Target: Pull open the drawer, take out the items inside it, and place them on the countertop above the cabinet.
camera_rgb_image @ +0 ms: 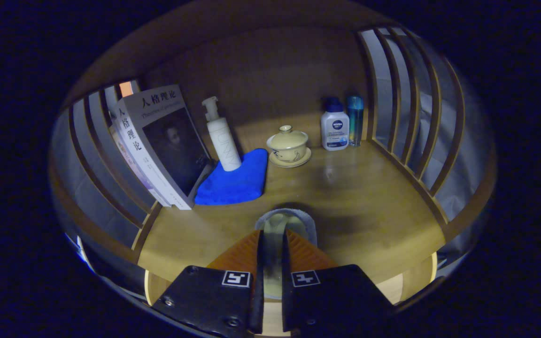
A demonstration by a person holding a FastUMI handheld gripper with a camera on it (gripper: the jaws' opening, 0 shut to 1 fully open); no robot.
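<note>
Hand-held gripper (pixel 273 239) at lower centre, orange fingers nearly closed, pinching grey-rimmed pale flat item (pixel 285 220) above wooden countertop (pixel 369 197), likely for set-down.

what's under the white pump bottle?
The white pump bottle stands on the back edge of a blue cloth lying on the wooden countertop. Its base hides the cloth beneath.

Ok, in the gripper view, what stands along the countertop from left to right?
Leaning books → white pump bottle standing on the blue cloth → lidded teacup on its saucer → white lotion bottle → slim blue bottle. The claw is shut on a grey item.
</note>
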